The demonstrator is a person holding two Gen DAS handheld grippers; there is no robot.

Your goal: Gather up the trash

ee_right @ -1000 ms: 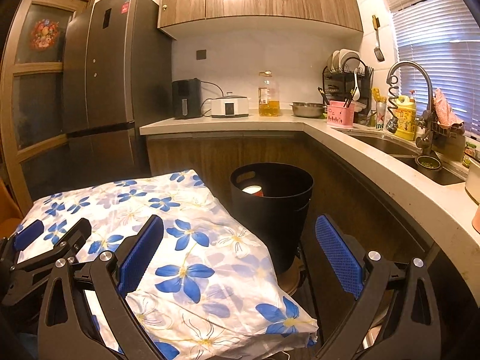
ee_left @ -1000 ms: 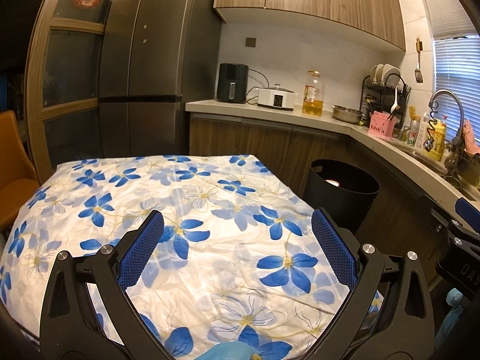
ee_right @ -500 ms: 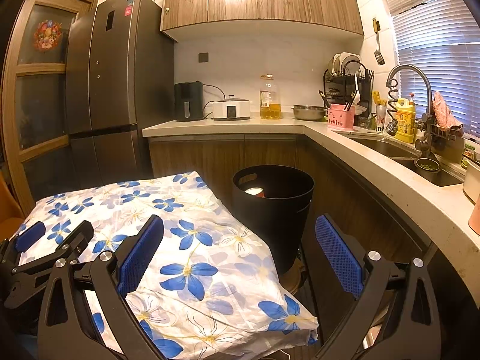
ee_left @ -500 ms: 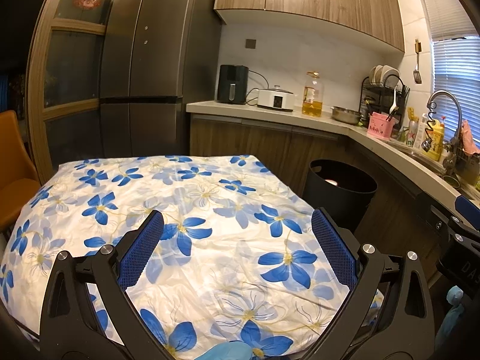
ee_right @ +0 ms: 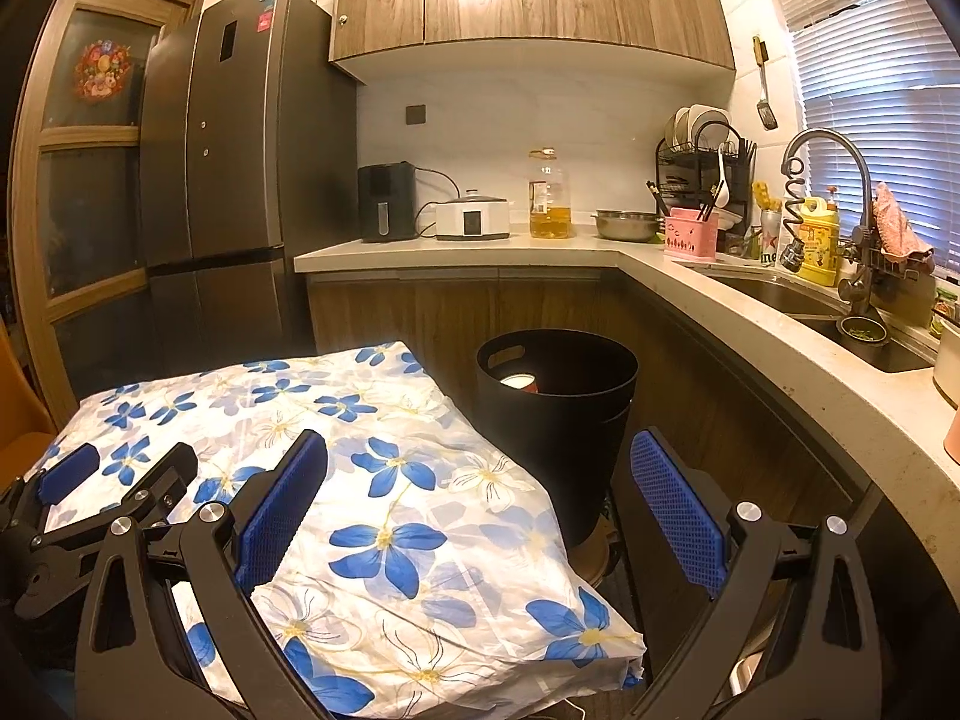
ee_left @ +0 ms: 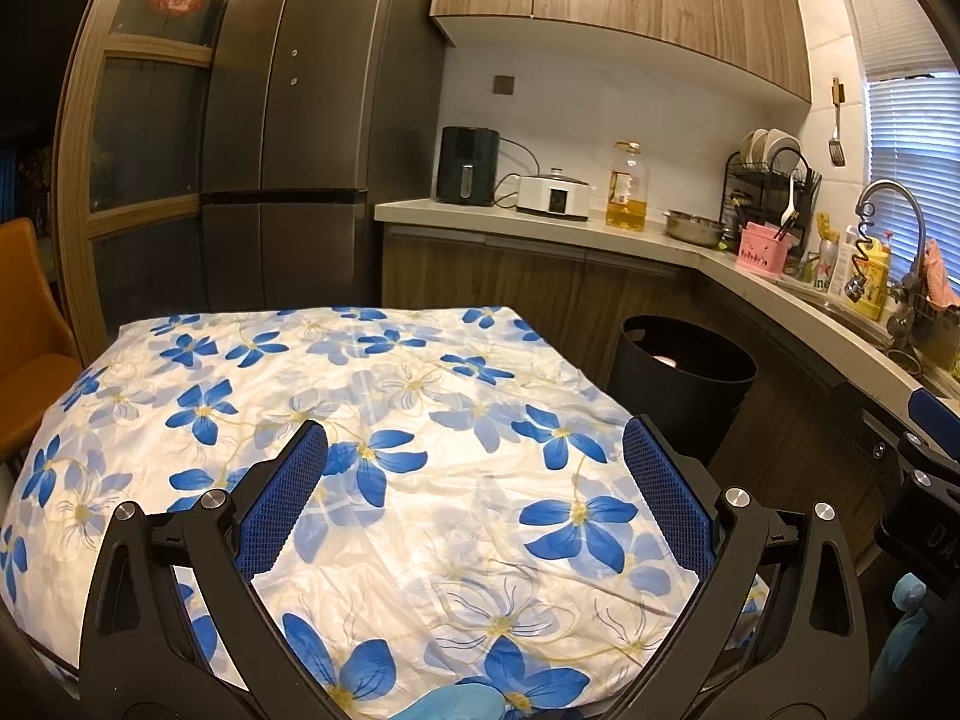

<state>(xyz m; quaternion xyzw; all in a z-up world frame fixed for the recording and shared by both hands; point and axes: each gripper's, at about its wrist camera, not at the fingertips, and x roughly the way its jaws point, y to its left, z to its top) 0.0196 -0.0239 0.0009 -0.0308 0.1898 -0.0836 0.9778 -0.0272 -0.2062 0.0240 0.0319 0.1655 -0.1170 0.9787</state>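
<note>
A black trash bin [ee_left: 684, 378] stands on the floor by the table's far right corner; it also shows in the right wrist view [ee_right: 558, 414], with something white and red inside [ee_right: 521, 383]. My left gripper [ee_left: 477, 507] is open and empty above the table's flowered cloth [ee_left: 384, 420]. My right gripper [ee_right: 480, 516] is open and empty, over the table's right edge, short of the bin. The left gripper's fingers [ee_right: 66, 474] show at the left of the right wrist view. No loose trash shows on the cloth.
A kitchen counter [ee_right: 690, 276] runs along the back and right with an oil bottle [ee_right: 549, 195], a sink [ee_right: 780, 300] and a dish rack. A fridge [ee_left: 288, 138] stands behind the table. An orange chair [ee_left: 24, 324] is at the left.
Both grippers have drawn back a little and the views have shifted slightly. Both stay open and empty.
</note>
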